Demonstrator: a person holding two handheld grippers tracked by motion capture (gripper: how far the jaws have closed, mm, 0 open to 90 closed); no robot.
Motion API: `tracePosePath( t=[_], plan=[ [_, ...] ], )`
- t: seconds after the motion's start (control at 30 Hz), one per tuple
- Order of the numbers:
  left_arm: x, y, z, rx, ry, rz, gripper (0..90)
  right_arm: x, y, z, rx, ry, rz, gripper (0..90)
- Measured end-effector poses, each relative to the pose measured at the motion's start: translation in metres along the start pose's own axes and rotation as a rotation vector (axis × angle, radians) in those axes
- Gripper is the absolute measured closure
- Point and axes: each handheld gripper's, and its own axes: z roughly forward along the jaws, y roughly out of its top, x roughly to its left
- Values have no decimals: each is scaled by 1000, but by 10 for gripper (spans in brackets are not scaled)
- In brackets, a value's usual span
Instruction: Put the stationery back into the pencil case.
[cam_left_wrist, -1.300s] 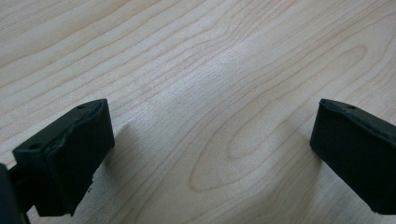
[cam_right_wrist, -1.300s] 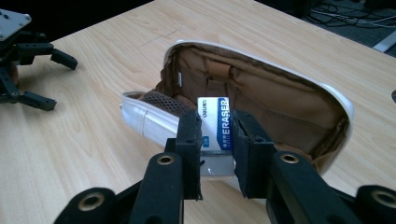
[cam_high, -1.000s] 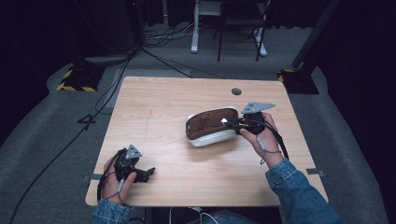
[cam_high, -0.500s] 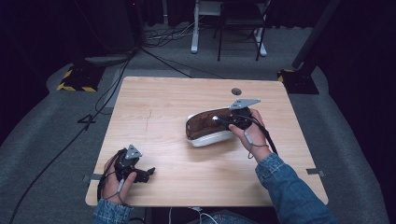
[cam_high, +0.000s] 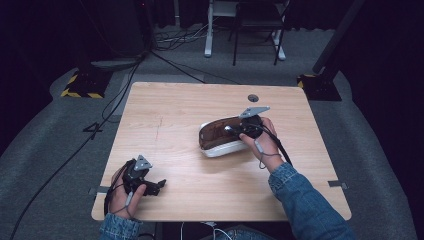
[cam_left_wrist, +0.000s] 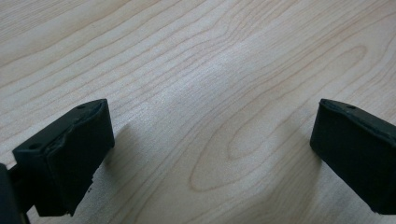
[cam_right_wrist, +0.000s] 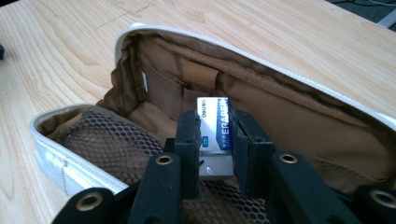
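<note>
Brown-lined pouch: right gripper clamps half-hidden eraser; left gripper agape, empty.

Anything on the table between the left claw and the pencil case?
Nothing: bare wood separates the left claw from the pencil case in the high view.

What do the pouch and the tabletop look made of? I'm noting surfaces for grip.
Pouch: smooth white, perhaps faux leather; brown woven fabric lining, mesh pocket. Table: light wood-grain, matte, possibly laminate. Right gripper holds an eraser.
</note>
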Motion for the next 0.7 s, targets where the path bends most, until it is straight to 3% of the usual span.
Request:
tracePosePath(
  t=[0.53, 0.7],
  plan=[
    [0, 0, 0, 0, 0, 0, 1, -1, -2, 17, 41, -24, -19, 735],
    [0, 0, 0, 0, 0, 0, 1, -1, -1, 16, 22, -31, -14, 577]
  ],
)
